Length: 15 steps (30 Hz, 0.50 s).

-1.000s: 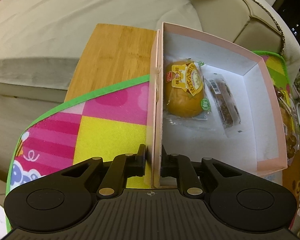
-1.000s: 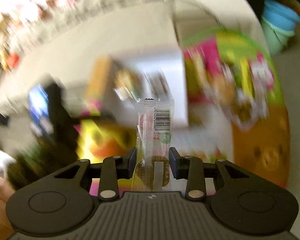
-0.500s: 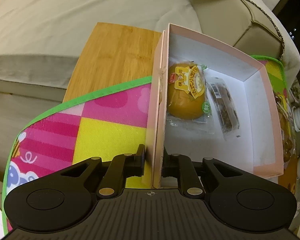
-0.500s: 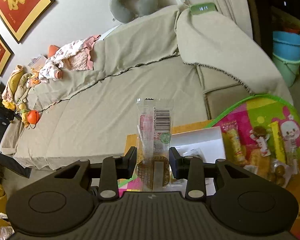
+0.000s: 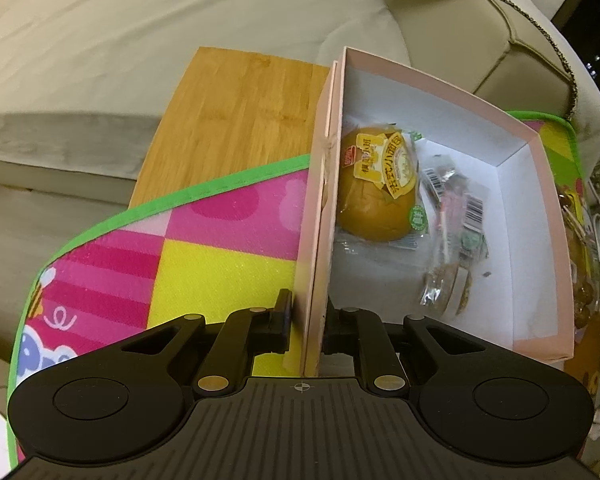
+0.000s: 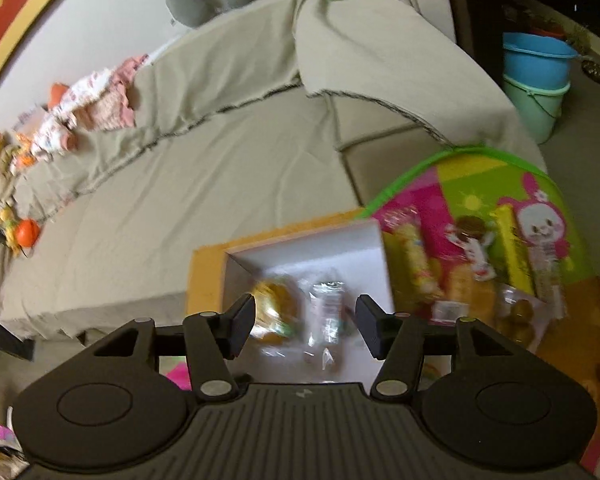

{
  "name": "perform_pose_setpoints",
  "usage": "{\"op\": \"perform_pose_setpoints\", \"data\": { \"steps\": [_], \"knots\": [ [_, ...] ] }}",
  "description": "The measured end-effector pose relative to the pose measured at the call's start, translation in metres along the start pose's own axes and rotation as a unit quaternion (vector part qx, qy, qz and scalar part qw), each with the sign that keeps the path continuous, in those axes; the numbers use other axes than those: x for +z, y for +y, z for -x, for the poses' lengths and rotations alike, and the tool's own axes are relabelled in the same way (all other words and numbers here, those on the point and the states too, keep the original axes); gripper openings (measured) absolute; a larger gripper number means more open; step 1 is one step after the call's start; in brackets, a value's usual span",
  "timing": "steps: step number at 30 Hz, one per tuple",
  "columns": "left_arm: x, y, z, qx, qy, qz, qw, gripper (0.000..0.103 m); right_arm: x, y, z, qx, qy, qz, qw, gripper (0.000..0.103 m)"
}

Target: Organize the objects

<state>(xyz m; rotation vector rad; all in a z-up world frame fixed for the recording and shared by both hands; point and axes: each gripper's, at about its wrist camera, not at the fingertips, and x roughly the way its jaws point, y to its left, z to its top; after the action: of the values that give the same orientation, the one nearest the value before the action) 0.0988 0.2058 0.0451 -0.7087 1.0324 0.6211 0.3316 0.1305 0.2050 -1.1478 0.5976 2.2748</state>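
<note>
My left gripper (image 5: 308,320) is shut on the near left wall of a pink box (image 5: 316,240) with a white inside. In the box lie a wrapped yellow bun (image 5: 374,184) and a clear snack packet (image 5: 456,240) on top of a second packet. My right gripper (image 6: 306,320) hovers over the box (image 6: 320,248) with its jaws opening. The blurred clear packet (image 6: 328,312) shows below and between the fingers, free of the pads, beside the bun (image 6: 276,304).
The box stands on a colourful play mat (image 5: 204,264) laid over a bamboo tabletop (image 5: 240,120). Several loose snacks (image 6: 480,264) lie on the mat right of the box. A beige sofa (image 6: 180,200) sits behind, and stacked buckets (image 6: 536,80) stand at the far right.
My right gripper has opened and let go of the clear packet, which now lies in the box beside the bun. The right view has shifted over the box. The left gripper keeps its hold.
</note>
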Motion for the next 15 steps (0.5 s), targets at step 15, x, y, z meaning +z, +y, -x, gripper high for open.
{"op": "perform_pose_setpoints", "data": {
  "steps": [15],
  "knots": [
    [-0.004,-0.009,-0.004,0.040,-0.004,0.010,0.9991,0.012,-0.017,-0.099,-0.024,-0.063,0.059,0.065,0.994,0.060]
  ]
}}
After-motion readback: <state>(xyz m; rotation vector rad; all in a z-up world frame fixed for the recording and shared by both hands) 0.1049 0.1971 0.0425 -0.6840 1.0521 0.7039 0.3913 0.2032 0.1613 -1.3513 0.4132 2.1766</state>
